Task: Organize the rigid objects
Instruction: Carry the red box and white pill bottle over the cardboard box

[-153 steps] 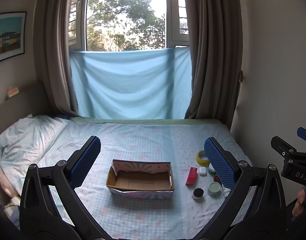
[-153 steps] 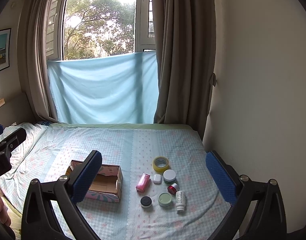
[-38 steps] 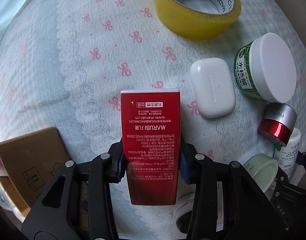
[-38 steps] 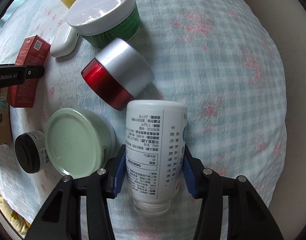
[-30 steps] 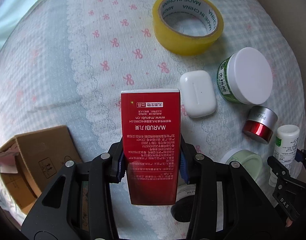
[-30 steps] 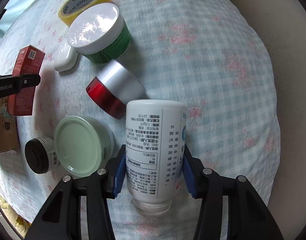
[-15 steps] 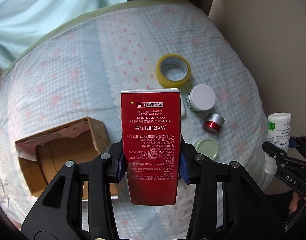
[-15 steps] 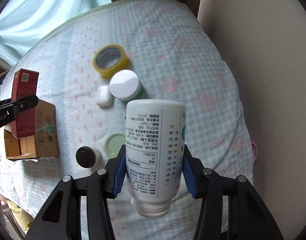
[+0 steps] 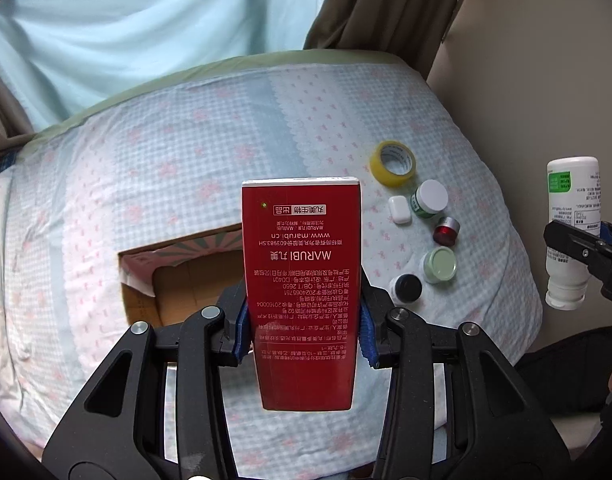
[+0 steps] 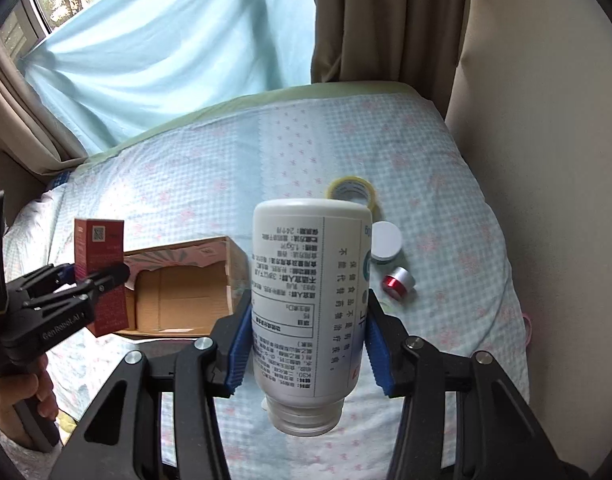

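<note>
My left gripper [image 9: 302,330] is shut on a red carton [image 9: 302,272] and holds it high above the bed, over the open cardboard box [image 9: 174,280]. My right gripper [image 10: 308,346] is shut on a white bottle [image 10: 310,300], cap toward me, held high to the right of the box [image 10: 178,292]. The bottle [image 9: 572,216] also shows at the right of the left wrist view, and the carton [image 10: 102,264] at the left of the right wrist view.
On the bedsheet right of the box lie a yellow tape roll [image 9: 393,163], a white case [image 9: 400,209], a green jar with white lid [image 9: 429,201], a red and silver jar [image 9: 446,231], a pale green jar [image 9: 439,265] and a black-lidded jar [image 9: 406,289]. A wall runs along the right.
Both grippers have risen higher above the bed with the carton and the bottle still held. The box now lies under the left gripper.
</note>
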`<state>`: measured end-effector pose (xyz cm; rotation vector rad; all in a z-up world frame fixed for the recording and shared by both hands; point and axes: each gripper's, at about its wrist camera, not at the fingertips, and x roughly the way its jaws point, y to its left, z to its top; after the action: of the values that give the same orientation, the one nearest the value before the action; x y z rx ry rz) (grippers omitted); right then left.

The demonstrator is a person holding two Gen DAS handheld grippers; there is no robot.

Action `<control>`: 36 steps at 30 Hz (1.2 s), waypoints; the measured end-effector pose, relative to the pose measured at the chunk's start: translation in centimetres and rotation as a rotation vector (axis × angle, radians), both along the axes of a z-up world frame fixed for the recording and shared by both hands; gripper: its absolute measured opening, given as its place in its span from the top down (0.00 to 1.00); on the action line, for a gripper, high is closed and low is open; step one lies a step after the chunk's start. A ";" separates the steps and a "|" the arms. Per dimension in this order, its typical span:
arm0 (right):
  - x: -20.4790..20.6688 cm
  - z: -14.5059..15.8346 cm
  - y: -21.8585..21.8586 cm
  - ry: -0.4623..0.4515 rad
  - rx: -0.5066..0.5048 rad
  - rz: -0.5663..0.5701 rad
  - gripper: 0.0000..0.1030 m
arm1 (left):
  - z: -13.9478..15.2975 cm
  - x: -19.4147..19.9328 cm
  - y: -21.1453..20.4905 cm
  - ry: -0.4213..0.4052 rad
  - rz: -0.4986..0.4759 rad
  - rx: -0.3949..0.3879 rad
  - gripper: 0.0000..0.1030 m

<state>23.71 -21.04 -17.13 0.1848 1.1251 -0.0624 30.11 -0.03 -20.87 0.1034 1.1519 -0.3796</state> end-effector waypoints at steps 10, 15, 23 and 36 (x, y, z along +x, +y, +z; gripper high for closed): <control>2.6 -1.3 12.7 0.024 0.062 0.046 0.55 | -2.3 1.4 12.4 0.022 0.039 0.047 0.63; 4.8 -4.5 16.0 0.071 0.106 0.080 0.55 | -5.8 3.4 15.5 0.076 0.081 0.079 0.63; 9.0 -12.1 18.9 0.189 0.145 0.130 0.55 | -12.4 6.2 16.0 0.187 0.075 0.136 0.63; 13.0 -25.4 17.7 0.391 0.170 0.092 0.55 | -24.0 10.1 11.8 0.393 0.007 0.199 0.63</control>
<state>36.70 -3.33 -42.49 0.2802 1.5293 0.0833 40.26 11.79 -44.89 0.2047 1.5771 -0.2840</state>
